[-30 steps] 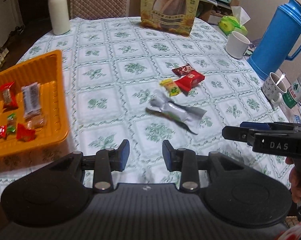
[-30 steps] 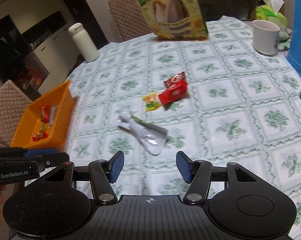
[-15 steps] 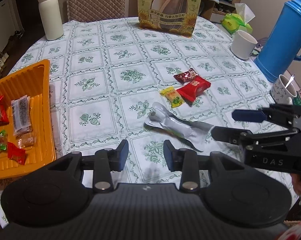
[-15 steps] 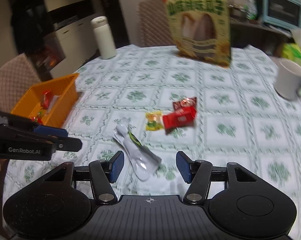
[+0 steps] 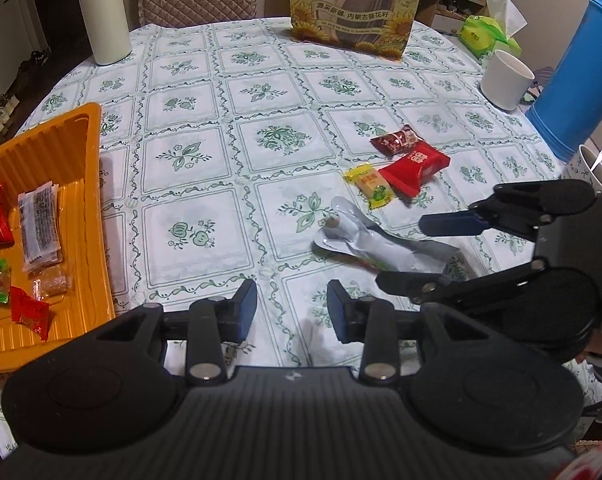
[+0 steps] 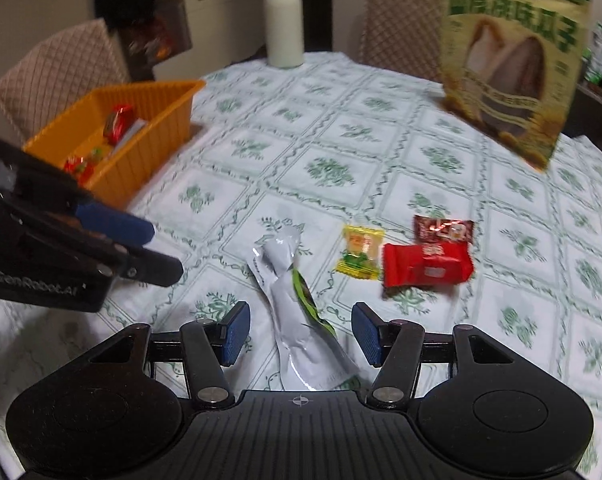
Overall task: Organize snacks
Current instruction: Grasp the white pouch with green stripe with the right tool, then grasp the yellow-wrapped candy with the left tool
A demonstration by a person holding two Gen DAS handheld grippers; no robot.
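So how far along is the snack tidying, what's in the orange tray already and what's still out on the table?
Several wrapped sweets already lie in the orange tray. Nothing is gripped: the right gripper is open with the silver packet lying between its fingers, and the left gripper is empty. That packet, the yellow candy, the red packet and the dark red candy are still out on the table.

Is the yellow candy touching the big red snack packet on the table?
Touching. In the left wrist view the yellow candy overlaps the near corner of the red packet with no cloth between them; the blurrier right wrist view is less clear.
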